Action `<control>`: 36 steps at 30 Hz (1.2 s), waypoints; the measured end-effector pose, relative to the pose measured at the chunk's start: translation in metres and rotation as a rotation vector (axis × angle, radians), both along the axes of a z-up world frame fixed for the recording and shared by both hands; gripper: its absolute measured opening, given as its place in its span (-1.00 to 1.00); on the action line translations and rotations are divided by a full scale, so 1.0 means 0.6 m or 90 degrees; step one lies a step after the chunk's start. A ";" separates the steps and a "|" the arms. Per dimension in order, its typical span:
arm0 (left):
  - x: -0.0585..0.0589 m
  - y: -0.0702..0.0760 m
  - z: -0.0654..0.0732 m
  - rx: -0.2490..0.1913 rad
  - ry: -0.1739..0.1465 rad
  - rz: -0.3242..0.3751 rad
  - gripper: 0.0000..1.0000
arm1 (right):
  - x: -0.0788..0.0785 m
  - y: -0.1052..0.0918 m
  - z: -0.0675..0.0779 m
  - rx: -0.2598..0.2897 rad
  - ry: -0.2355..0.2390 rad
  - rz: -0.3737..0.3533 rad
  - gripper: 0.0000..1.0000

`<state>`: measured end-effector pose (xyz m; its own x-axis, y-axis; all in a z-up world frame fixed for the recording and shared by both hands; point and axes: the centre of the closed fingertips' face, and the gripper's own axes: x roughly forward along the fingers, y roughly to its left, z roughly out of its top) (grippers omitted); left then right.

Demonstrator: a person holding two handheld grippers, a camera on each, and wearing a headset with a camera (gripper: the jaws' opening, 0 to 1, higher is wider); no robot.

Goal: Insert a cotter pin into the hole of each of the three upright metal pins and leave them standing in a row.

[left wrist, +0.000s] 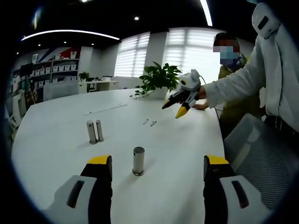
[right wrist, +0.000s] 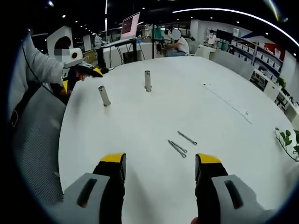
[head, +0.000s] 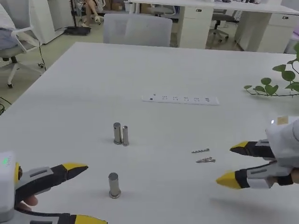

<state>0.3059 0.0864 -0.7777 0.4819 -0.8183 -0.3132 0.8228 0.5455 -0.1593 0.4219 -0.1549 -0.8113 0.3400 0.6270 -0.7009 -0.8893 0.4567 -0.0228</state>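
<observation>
Currently left gripper [head: 91,193] and right gripper [head: 225,164] gape; cotter pins [head: 203,156] untouched.

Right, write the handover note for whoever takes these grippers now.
Left tongs: open, empty, hovering by the lone metal pin.
Right tongs: open, empty, beside the cotter pins, which lie loose on the table.
The other two metal pins stand upright close together, further back.
Done: nothing; no cotter pin is in any pin.
Left: all three insertions, then set the pins standing in a row.
</observation>
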 end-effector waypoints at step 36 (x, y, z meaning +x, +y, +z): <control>0.002 0.003 0.000 0.004 0.005 -0.002 0.60 | 0.049 0.021 -0.070 -0.173 0.018 0.234 -0.73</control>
<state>0.3070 0.0882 -0.7778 0.4767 -0.8181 -0.3217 0.8234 0.5437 -0.1625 0.4513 -0.1421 -0.8535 0.1077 0.4942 -0.8627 -0.9933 0.0908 -0.0720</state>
